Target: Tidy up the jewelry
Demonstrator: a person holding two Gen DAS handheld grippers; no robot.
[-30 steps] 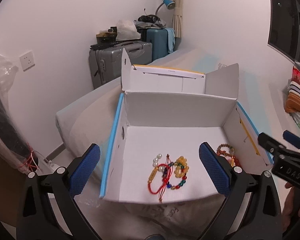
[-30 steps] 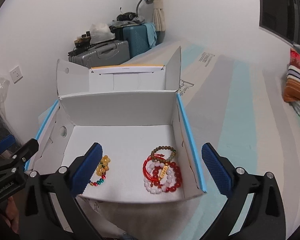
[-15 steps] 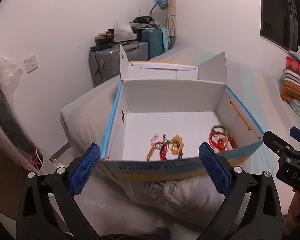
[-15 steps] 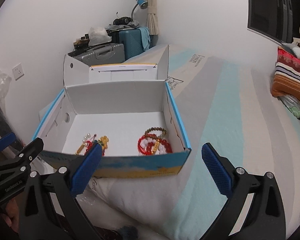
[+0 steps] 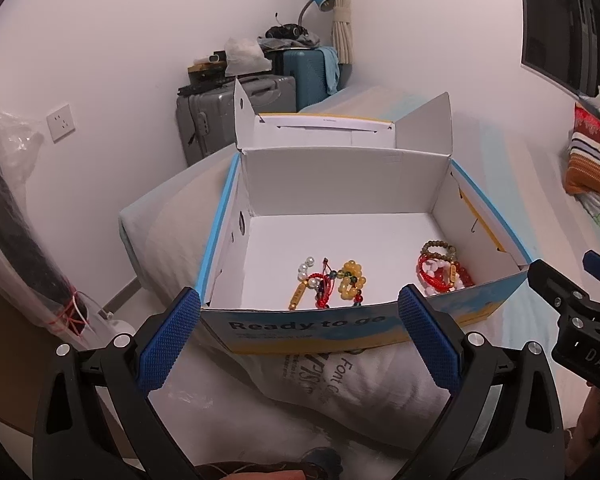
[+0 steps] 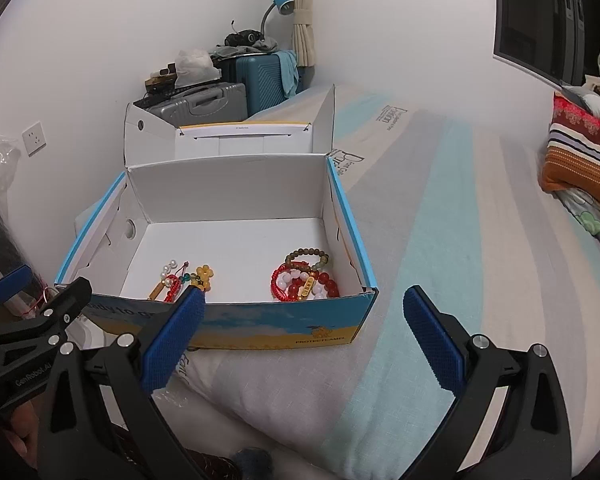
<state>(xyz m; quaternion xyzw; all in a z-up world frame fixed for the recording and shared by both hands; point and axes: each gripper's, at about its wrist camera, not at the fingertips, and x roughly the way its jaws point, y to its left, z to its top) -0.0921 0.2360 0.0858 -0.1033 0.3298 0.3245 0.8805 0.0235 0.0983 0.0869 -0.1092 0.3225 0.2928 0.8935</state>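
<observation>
A: What is sitting in the open cardboard box (image 5: 340, 184)?

B: Two heaps of bracelets are lying on its white floor. The left heap (image 5: 330, 284), with yellow beads, pearls, a red cord and a gold tube charm, is resting near the front wall. The right heap (image 5: 442, 270), with red and white beads and a brown bead ring, is lying near the box's right front corner.

A: Are you seeing them whole?

B: No. The printed front wall (image 5: 312, 330) is cutting off the near edge of both heaps, and the strands are overlapping, so I cannot tell how many separate bracelets there are. In the right wrist view the left pad is covering part of the left heap (image 6: 184, 276), while the right heap (image 6: 306, 278) is showing more fully.

A: And the grippers?

B: The left gripper (image 5: 300, 340) is hovering in front of the box, jaws spread wide and holding nothing. The right gripper (image 6: 300, 338) is doing the same, jaws wide apart and empty, out over the striped bed cover (image 6: 440, 220) by the box's right front corner.

A: The hands?

B: Mostly out of frame. Only a sliver of a hand (image 6: 20, 424) is showing at the frame edge.

A: The box's lid?

B: It is standing open behind, partly hiding the grey suitcase (image 5: 204, 112).
</observation>
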